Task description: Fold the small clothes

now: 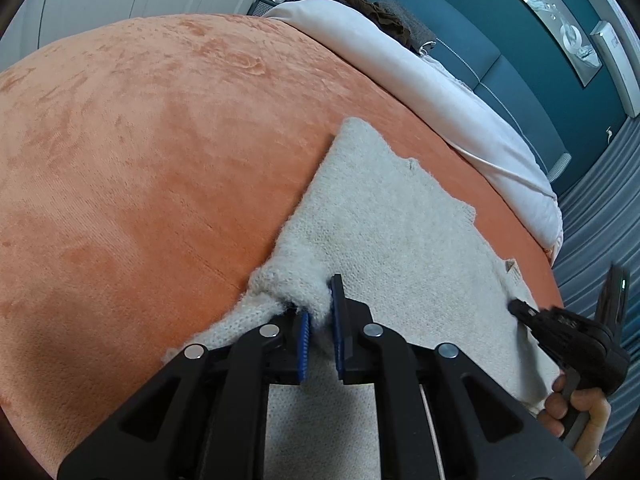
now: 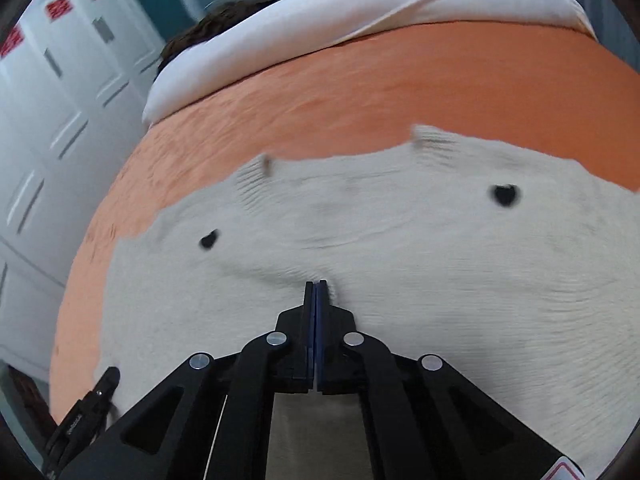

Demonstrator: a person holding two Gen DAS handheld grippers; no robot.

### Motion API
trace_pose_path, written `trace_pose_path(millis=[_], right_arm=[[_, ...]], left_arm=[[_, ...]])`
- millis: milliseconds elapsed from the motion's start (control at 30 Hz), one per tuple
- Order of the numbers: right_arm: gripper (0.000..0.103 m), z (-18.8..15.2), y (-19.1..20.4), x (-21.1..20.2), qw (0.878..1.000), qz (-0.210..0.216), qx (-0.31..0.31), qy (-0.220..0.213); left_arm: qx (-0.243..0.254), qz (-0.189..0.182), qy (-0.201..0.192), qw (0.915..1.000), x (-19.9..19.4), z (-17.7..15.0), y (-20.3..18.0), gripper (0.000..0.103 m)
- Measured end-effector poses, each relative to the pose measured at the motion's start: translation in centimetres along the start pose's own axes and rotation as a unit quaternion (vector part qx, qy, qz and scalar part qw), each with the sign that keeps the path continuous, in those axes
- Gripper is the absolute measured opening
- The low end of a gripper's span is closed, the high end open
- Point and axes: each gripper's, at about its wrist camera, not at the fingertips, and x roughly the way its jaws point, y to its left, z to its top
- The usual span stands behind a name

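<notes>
A small cream knitted garment (image 1: 400, 220) lies spread on an orange bed cover (image 1: 140, 140). My left gripper (image 1: 320, 312) is shut on a bunched fold at the garment's left edge, with fuzzy knit squeezed between the blue pads. My right gripper (image 2: 316, 284) has its jaws pressed together on a small pinch of the garment (image 2: 400, 260), which puckers at the tips. The right gripper also shows in the left wrist view (image 1: 520, 308) at the garment's right edge. Two black spots (image 2: 505, 194) mark the knit.
A white pillow (image 1: 420, 80) lies along the far side of the bed, with a brown cloth (image 1: 360, 4) behind it. A teal headboard (image 1: 500, 60) stands beyond. White cupboard doors (image 2: 48, 120) stand to the left in the right wrist view.
</notes>
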Motion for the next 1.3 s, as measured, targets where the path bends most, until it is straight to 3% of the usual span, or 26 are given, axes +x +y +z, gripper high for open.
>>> trace_pose_path(millis=[67,133,200,300,367,467,533,633,733,767,800,833,867,900,933,1100,1300], right_arm=[[0.000,-0.2,-4.7,-3.9,0.998,-0.050,0.026,-0.024],[0.017,-1.9,-8.4,-8.3,0.996,-0.076,0.028,-0.044],[0.026,-4.8,-11.8,-13.0,0.995,-0.085,0.025,-0.045],[0.056,-11.5,-16.9,-20.0,0.994,-0.098,0.032,-0.041],[0.061,-16.8,-19.5,-23.8,0.995,-0.089,0.048,-0.013],[0.064,-23.5,-20.2,-26.8,0.995,-0.083,0.039,0.028],[0.066,-26.8,-19.5,-27.3,0.996,-0.055,0.040,0.052],[0.068,-29.4,-18.3,-26.3,0.996,-0.001,0.064,0.065],[0.076,-29.6,-16.4,-24.7,0.997,0.003,0.075,0.036],[0.075,-29.2,-16.0,-24.3,0.996,0.007,0.080,0.030],[0.065,-28.5,-15.5,-23.7,0.996,0.012,0.085,0.027],[0.041,-27.9,-15.4,-23.3,0.995,0.018,0.094,0.029],[0.031,-27.3,-15.4,-22.9,0.993,0.007,0.111,0.036],[0.013,-26.9,-15.5,-22.9,0.992,0.003,0.122,0.037],[0.011,-26.6,-15.4,-23.3,0.991,0.010,0.130,0.029],[0.007,-25.8,-14.5,-29.6,0.995,0.019,0.099,-0.026],[0.007,-29.6,-16.5,-37.5,0.998,0.006,0.056,-0.016]], left_arm=[[0.001,-0.004,0.004,1.0000,-0.3,0.1,-0.1,0.012],[0.018,-0.006,0.011,0.9998,-1.8,-0.1,-0.4,0.016],[0.035,-0.007,0.015,0.9993,-4.4,-0.8,-0.3,0.042],[0.053,0.010,0.024,0.9983,-9.6,-2.8,1.5,0.072],[0.058,0.029,0.038,0.9972,-13.0,-4.4,3.3,0.079],[0.046,0.046,0.083,0.9944,-16.8,-7.7,5.6,0.081],[0.031,0.041,0.111,0.9926,-18.2,-9.7,6.4,0.087],[-0.003,0.013,0.119,0.9928,-19.7,-12.3,6.8,0.093],[-0.023,-0.008,0.128,0.9915,-19.4,-13.5,5.9,0.095],[-0.025,-0.015,0.136,0.9902,-18.9,-13.7,5.6,0.095],[-0.023,-0.010,0.143,0.9894,-18.5,-13.8,5.2,0.089],[-0.017,-0.010,0.147,0.9890,-18.2,-13.8,4.7,0.081],[-0.008,-0.019,0.154,0.9878,-17.9,-13.6,4.2,0.051],[-0.004,-0.022,0.167,0.9856,-17.6,-13.5,3.8,0.017],[-0.007,-0.027,0.177,0.9838,-17.5,-13.2,3.7,0.008],[0.020,-0.037,0.140,0.9892,-23.1,-12.2,2.3,0.007],[0.060,-0.056,0.162,0.9833,-31.0,-15.7,2.7,0.006]])
